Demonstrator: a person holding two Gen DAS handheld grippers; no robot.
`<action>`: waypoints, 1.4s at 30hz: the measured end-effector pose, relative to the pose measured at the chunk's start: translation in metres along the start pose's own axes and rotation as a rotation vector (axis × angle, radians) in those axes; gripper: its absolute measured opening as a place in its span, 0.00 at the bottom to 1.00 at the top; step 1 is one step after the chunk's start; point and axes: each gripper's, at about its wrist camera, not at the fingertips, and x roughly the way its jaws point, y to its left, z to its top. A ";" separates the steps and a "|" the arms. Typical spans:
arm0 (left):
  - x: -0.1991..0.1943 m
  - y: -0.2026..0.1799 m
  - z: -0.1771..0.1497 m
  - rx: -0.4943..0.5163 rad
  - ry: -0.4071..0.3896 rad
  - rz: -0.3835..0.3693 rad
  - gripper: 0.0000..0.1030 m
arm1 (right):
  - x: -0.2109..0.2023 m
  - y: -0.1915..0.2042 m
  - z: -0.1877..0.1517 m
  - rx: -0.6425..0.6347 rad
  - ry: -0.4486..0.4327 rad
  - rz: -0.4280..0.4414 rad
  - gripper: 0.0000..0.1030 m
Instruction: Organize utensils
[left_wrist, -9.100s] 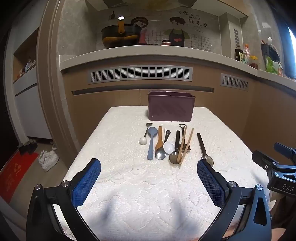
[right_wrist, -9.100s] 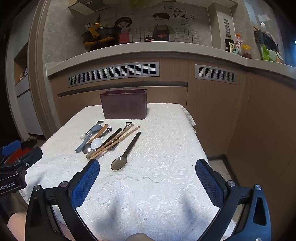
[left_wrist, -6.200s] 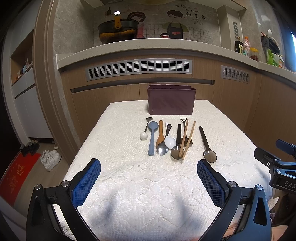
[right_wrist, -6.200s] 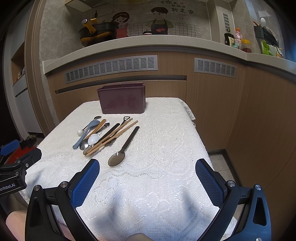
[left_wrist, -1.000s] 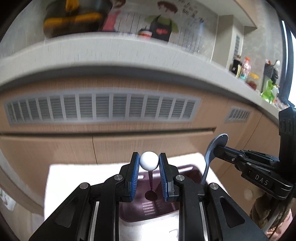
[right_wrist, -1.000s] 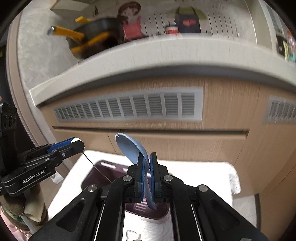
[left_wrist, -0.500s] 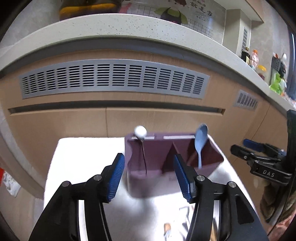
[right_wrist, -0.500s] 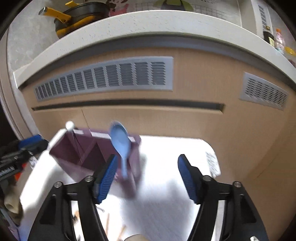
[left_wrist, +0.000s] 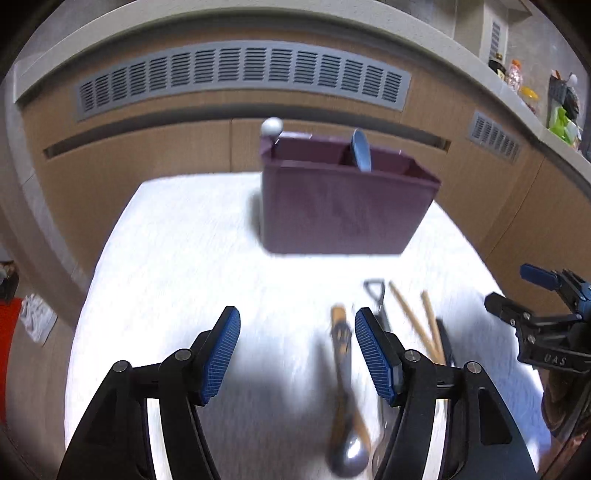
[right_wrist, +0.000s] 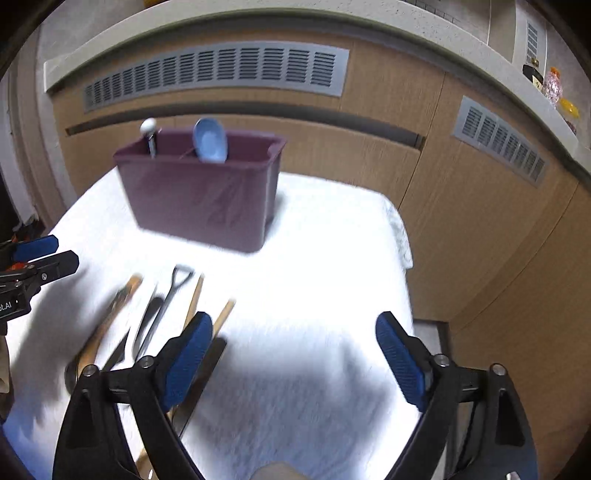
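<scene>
A wooden cabinet front (left_wrist: 147, 155) with two grey vent grilles fills the top of both of my views, under a pale counter edge. Below it, a table covered in a white lace cloth (left_wrist: 177, 258) takes up the middle and lower part of each frame.

One dark purple bin (left_wrist: 343, 199) stands on the cloth, upper centre in the left view and upper left in the right view (right_wrist: 199, 199). Two utensils stand upright in it: one thin metal spoon with a white ball end (left_wrist: 271, 127) at its left corner, and one blue spoon (left_wrist: 361, 149) in the middle section, bowl up. The right view shows the same two, ball end (right_wrist: 148, 126) and blue bowl (right_wrist: 210, 145).

The remaining utensils lie flat on the cloth in front of the bin, lower centre-right in the left view and lower left in the right view. They are blurred, so I cannot count them all. I can make out two wooden chopsticks (left_wrist: 413, 321), one black loop-handled tool (left_wrist: 376, 295), one wooden-handled piece (left_wrist: 338, 325) and one metal spoon bowl (left_wrist: 349, 456) near the bottom edge.

My left gripper (left_wrist: 297, 354) is spread apart and empty, above the cloth beside the wooden-handled piece. My right gripper (right_wrist: 295, 362) is also spread wide and empty, its left finger (right_wrist: 188, 354) over the chopsticks.
</scene>
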 end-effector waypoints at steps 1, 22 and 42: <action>-0.003 0.002 -0.006 -0.011 0.006 0.012 0.69 | -0.002 0.003 -0.006 -0.006 0.005 0.004 0.91; -0.030 0.047 -0.042 -0.200 0.017 0.039 0.76 | 0.018 0.068 -0.012 -0.125 0.112 0.205 0.14; -0.024 0.039 -0.041 -0.174 0.049 0.007 0.76 | 0.050 0.061 0.002 -0.014 0.179 0.215 0.05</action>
